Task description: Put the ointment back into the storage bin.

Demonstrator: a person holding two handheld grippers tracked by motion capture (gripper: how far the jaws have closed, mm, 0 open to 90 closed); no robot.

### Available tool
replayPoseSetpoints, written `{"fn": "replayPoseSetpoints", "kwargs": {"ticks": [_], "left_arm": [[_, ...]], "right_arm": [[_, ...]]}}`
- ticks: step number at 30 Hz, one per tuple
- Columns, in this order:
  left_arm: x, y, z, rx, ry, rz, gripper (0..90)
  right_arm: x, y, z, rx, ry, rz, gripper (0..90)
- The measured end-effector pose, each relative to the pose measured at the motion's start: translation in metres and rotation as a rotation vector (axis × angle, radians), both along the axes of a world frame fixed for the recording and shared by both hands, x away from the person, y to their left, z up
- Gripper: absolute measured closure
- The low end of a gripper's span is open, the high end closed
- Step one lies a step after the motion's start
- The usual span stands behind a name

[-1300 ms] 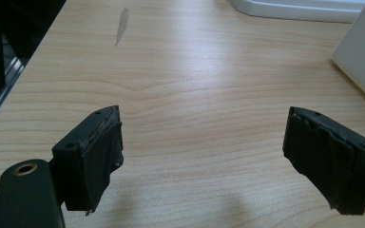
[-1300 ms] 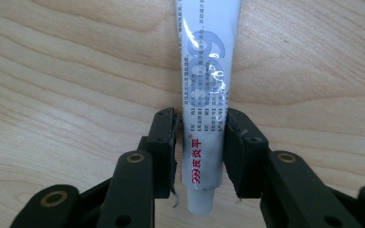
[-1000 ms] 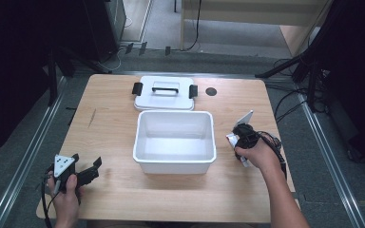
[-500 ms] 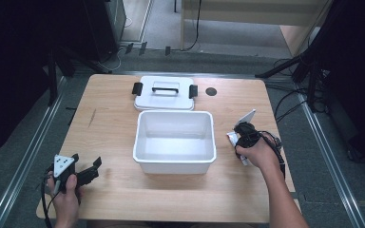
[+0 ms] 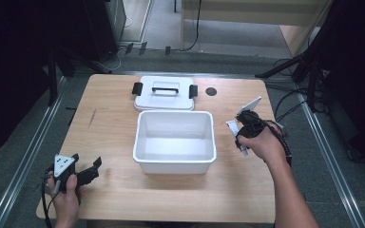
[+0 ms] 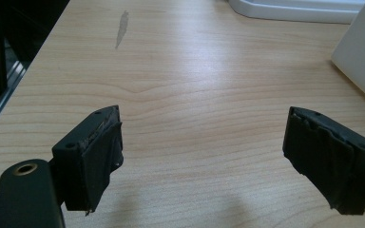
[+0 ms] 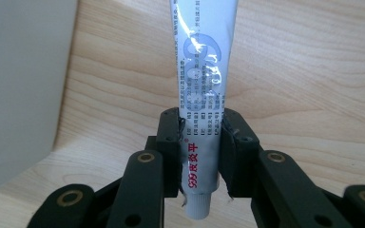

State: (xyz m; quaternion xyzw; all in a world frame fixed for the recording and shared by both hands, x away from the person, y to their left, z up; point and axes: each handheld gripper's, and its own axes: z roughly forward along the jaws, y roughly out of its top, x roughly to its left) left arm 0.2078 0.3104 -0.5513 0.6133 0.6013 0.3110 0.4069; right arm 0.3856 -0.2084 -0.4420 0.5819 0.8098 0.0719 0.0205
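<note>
An open white bin (image 5: 175, 164) stands mid-table, and its white lid (image 5: 164, 98) with a black handle and clips lies just behind it. My right gripper (image 5: 241, 135) is to the right of the bin, shut on a white tube of ointment (image 7: 201, 90) with red and blue print. In the right gripper view the tube runs up between the jaws, with its cap end toward the camera. The bin's wall (image 7: 21, 85) is at that view's left. My left gripper (image 5: 91, 169) rests at the table's front left corner, open, with bare wood between its fingers (image 6: 92, 161).
A dark round hole (image 5: 211, 91) sits in the tabletop (image 5: 109, 128) right of the lid. A grey smear (image 6: 121, 28) marks the wood ahead of the left gripper. Metal rails (image 5: 24, 156) and cables run along both sides of the table.
</note>
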Motion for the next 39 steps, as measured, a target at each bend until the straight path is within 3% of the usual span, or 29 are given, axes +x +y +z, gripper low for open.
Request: {"fn": "replayPoseSetpoints", "kwargs": {"ticks": [23, 31, 39], "left_arm": [[0.001, 0.0, 0.0, -0.007, 0.005, -0.002, 13.8], [0.001, 0.0, 0.0, -0.008, 0.003, -0.003, 13.8], [0.001, 0.001, 0.0, -0.008, 0.005, -0.007, 13.8]], "right_arm": [[0.008, 0.033, 0.074, 0.026, -0.068, 0.041, 73.3], [0.005, 0.056, 0.093, 0.031, -0.089, 0.091, 73.3], [-0.001, 0.079, 0.1, 0.046, -0.091, 0.178, 73.3]]}}
